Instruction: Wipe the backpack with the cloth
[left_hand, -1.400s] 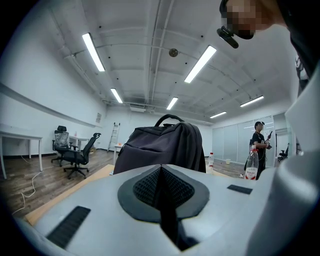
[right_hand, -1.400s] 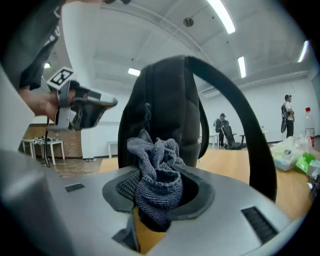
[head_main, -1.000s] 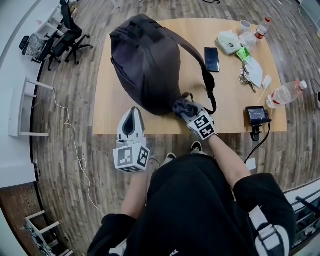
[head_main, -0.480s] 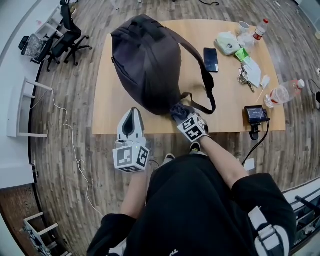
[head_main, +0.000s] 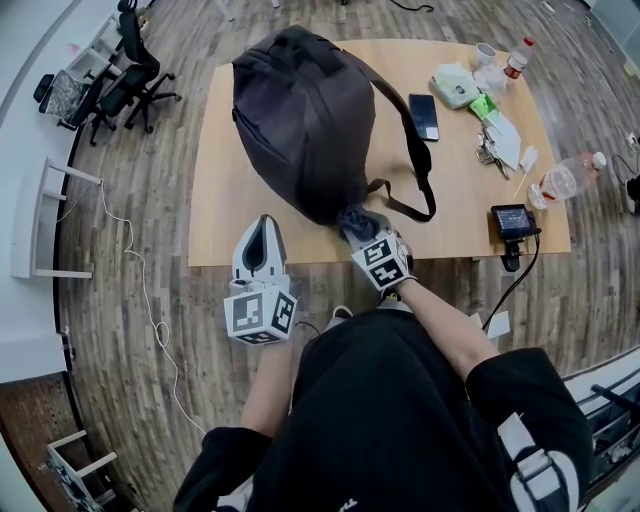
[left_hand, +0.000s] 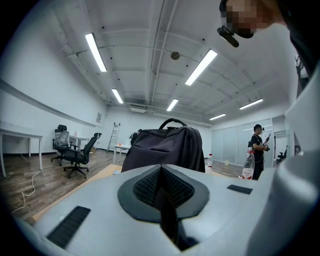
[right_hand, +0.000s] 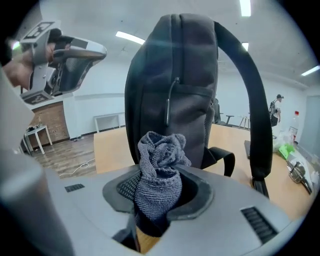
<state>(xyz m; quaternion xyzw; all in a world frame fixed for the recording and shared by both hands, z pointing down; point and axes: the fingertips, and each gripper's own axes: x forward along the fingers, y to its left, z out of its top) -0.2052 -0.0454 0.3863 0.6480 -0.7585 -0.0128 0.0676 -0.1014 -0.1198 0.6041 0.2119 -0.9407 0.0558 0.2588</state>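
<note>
Right hand-held gripper (head_main: 364, 236) moved left, clamping cloth (right_hand: 159, 172)

A black short-sleeved top (head_main: 390, 400) covers the person, with a pale grey strap (head_main: 516, 432) and black buckle (head_main: 540, 467) on the top's right shoulder. Ahead of the top, the left gripper (head_main: 261, 224) and right gripper (head_main: 364, 236) share light grey shells, black ribbed pads (left_hand: 144, 187) and dark slots (left_hand: 70, 226) — each bears a cube (head_main: 260, 315) of black-and-white square markers.
</note>
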